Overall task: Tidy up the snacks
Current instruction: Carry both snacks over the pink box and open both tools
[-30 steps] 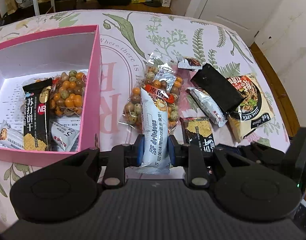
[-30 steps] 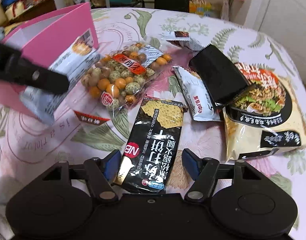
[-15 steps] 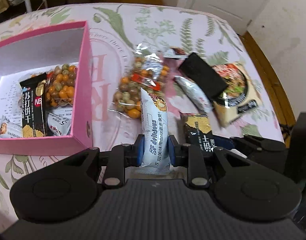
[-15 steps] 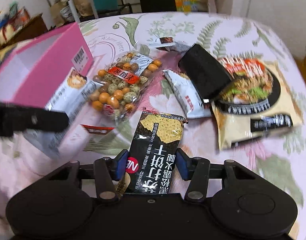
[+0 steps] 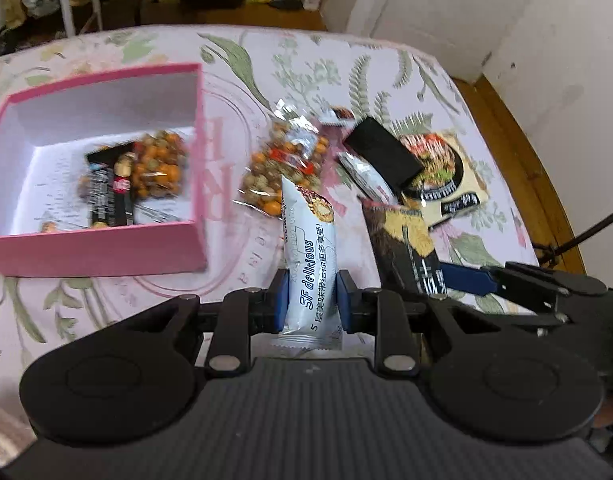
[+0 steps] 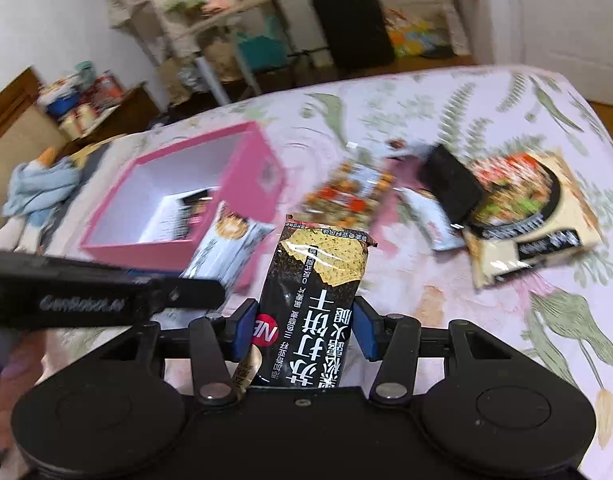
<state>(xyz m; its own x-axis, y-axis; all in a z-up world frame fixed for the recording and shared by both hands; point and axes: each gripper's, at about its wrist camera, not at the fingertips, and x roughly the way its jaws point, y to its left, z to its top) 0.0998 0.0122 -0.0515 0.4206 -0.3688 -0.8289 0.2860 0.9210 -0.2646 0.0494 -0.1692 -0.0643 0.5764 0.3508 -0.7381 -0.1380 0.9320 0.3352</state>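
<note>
My left gripper [image 5: 309, 300] is shut on a white "SF delicious" snack bar [image 5: 309, 256] and holds it above the table, right of the pink box [image 5: 106, 248]. My right gripper [image 6: 304, 330] is shut on a black cracker packet [image 6: 314, 300], lifted off the cloth; the packet also shows in the left wrist view [image 5: 402, 248]. The pink box [image 6: 250, 176] holds a black cracker packet [image 5: 106, 192] and a bag of coated peanuts [image 5: 158, 164]. On the table lie another peanut bag [image 5: 282, 168], a small silver packet [image 5: 366, 172], a black packet [image 5: 380, 152] and a noodle packet [image 5: 446, 176].
The table has a floral cloth [image 5: 346, 72] and ends at the right above a wood floor [image 5: 518, 152]. The left gripper's arm [image 6: 86, 296] crosses the left of the right wrist view. Chairs, shelves and clutter [image 6: 226, 40] stand beyond the table.
My right gripper closed on the black cracker packet and lifted it off the table. Both grippers rose and pulled back, the left still holding the white bar.
</note>
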